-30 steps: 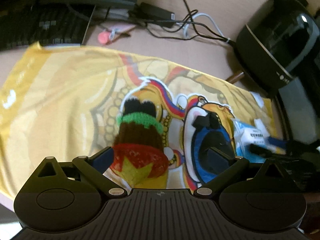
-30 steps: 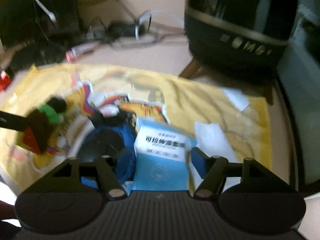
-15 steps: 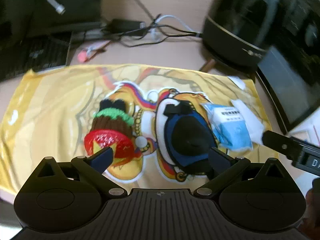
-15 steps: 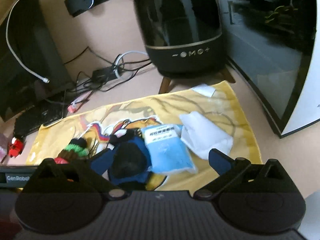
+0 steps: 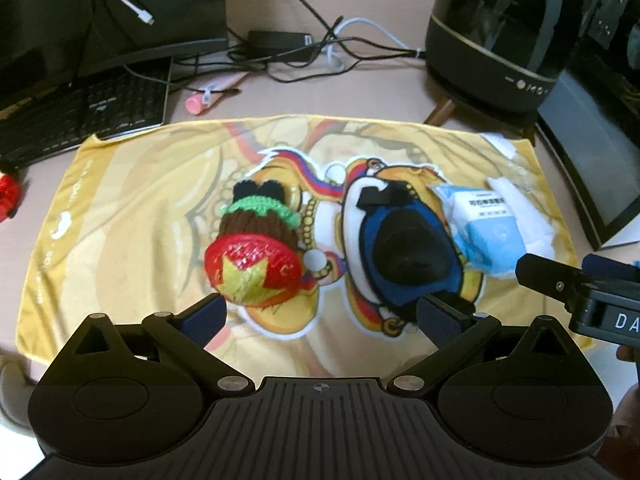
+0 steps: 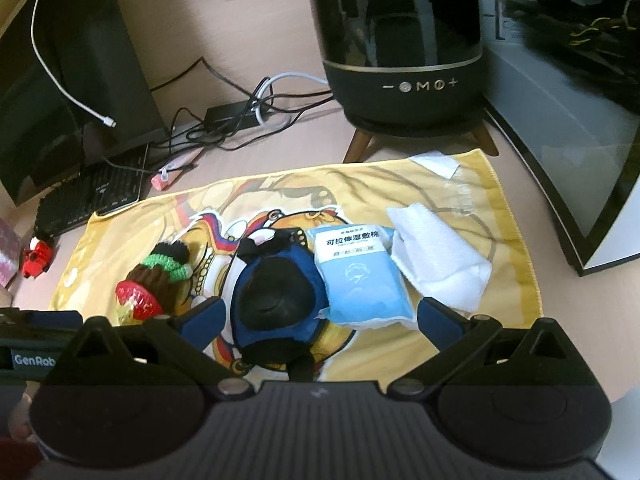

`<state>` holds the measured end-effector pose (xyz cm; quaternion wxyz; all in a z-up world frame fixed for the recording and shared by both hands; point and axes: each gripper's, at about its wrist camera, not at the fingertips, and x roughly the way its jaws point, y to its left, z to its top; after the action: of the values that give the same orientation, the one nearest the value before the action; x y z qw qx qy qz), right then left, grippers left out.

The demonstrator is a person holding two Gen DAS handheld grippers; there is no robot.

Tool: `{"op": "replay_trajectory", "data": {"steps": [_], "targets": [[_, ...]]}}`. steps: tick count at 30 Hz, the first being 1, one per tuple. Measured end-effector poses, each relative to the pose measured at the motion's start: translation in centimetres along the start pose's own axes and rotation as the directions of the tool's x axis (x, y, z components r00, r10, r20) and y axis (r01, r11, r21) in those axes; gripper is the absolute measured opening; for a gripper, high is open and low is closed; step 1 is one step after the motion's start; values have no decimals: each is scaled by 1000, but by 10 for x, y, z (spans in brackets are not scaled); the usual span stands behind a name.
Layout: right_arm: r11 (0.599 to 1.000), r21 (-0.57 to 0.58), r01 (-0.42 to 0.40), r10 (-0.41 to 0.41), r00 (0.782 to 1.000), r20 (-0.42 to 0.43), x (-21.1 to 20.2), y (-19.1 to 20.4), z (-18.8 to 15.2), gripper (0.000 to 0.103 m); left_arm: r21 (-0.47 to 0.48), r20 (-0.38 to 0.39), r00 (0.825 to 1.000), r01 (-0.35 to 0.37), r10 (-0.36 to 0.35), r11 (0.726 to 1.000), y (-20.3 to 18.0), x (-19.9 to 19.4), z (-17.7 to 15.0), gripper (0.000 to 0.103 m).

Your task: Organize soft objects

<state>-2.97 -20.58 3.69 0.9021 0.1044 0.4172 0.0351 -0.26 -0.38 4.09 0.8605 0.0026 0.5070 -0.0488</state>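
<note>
Several soft things lie in a row on a yellow printed cloth (image 5: 132, 208) (image 6: 508, 248). From left to right: a knitted brown toy (image 5: 256, 248) (image 6: 154, 280) with a red and gold base, a blue and black pad (image 5: 408, 252) (image 6: 276, 296), a light blue packet (image 5: 486, 224) (image 6: 360, 276), and a folded white cloth (image 5: 528, 216) (image 6: 436, 252). My left gripper (image 5: 320, 316) hangs open above the cloth's near edge, holding nothing. My right gripper (image 6: 320, 316) is open too and holds nothing; it also shows at the right edge of the left wrist view.
A black speaker on wooden legs (image 5: 504, 32) (image 6: 404, 48) stands behind the cloth. A keyboard (image 5: 80, 116) (image 6: 92, 196), a monitor base, tangled cables (image 5: 304, 52) and a pink tube (image 5: 208, 96) lie at the back left. A dark glass-sided case (image 6: 568, 140) stands to the right. A small red toy (image 6: 36, 258) sits left.
Both grippers have pulled up and back from the cloth. The right gripper, close over the blue packet a second ago, is now clear of it. All items lie still.
</note>
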Motion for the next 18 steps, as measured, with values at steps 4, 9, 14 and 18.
{"op": "replay_trajectory", "data": {"steps": [4, 9, 14, 18], "targets": [[1000, -20, -4, 3, 1000, -20, 4, 3, 0, 103, -16, -12, 1000, -14, 14, 1000, 3, 1, -1, 103], [999, -45, 0, -1, 999, -38, 7, 7, -1, 103, -27, -27, 999, -18, 17, 999, 4, 3, -1, 103], [999, -51, -5, 2, 998, -57, 10, 6, 0, 103, -35, -21, 1000, -21, 21, 999, 5, 2, -1, 103], [999, -49, -11, 8, 997, -72, 13, 3, 1, 103, -16, -29, 998, -51, 50, 999, 1, 3, 0, 103]]}}
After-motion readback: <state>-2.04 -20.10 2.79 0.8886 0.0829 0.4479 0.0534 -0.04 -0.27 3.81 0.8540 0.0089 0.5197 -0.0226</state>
